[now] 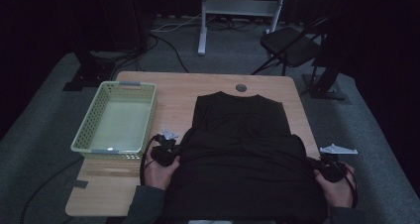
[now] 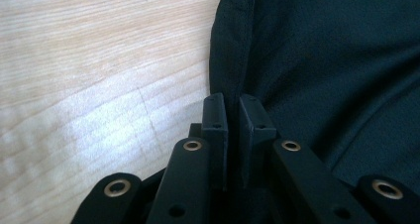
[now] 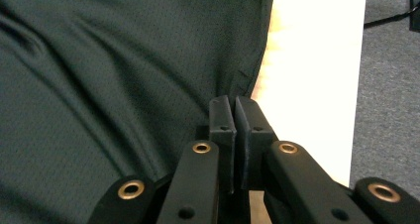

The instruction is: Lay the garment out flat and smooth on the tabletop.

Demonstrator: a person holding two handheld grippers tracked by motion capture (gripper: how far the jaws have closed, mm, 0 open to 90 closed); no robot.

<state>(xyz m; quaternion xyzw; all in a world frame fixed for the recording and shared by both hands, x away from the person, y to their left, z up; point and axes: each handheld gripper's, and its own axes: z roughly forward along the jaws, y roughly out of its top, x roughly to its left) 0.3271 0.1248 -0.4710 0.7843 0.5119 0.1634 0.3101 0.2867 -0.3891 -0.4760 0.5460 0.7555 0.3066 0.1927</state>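
Toward the desk's point(image 1: 129, 184) left edge sits a pale green basket point(image 1: 117, 119). Just right of it, the left gripper point(image 1: 166, 152) has its jaws pinching the left hem of a black shirt point(image 1: 240, 149) spread over the desk's middle. At the right edge, the right gripper point(image 1: 329, 167) pinches the opposite hem.

the right gripper point(image 3: 233, 105) has its jaws pinched on the black shirt's point(image 3: 124, 70) hem beside the table point(image 3: 312, 85).
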